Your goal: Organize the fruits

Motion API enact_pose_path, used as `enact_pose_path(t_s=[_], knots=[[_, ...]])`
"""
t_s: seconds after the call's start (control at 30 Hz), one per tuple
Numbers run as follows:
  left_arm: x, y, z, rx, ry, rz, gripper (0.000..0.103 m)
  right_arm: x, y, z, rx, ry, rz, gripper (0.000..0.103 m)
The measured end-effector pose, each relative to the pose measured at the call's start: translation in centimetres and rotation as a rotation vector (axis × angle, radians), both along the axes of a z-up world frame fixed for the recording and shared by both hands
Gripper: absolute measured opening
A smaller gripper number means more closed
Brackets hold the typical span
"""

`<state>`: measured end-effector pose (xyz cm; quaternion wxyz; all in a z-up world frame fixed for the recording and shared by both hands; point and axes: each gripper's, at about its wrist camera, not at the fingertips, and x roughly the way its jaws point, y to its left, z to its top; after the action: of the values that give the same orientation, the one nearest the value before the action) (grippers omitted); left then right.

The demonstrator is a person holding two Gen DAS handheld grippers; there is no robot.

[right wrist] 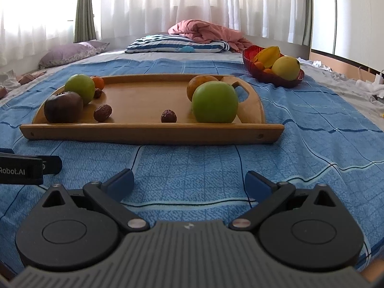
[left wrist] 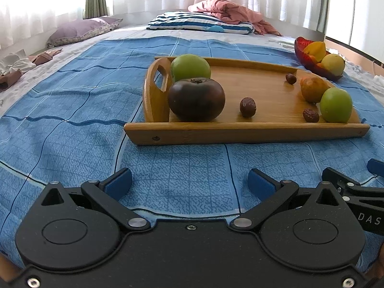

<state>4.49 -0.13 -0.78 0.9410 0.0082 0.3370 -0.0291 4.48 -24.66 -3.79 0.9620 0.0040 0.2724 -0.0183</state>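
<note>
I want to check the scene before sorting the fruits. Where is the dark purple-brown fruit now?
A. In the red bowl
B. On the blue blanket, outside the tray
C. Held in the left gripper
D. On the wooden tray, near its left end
D: the dark fruit sits on the wooden tray at its left end, just in front of a green fruit.

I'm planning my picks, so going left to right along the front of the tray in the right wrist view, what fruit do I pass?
Dark tomato → date → second date → green apple, all on the wooden tray.
</note>
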Motion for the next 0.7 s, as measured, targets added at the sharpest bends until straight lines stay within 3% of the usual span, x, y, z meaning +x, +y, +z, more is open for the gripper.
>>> enact_pose_path(t_s=[0.7], knots=[[0.31, 0.24, 0.05, -0.003, 0.022, 0.002, 0.103, 0.13, 0.13, -0.36, -0.018, 0.000, 0.010, 0.103]])
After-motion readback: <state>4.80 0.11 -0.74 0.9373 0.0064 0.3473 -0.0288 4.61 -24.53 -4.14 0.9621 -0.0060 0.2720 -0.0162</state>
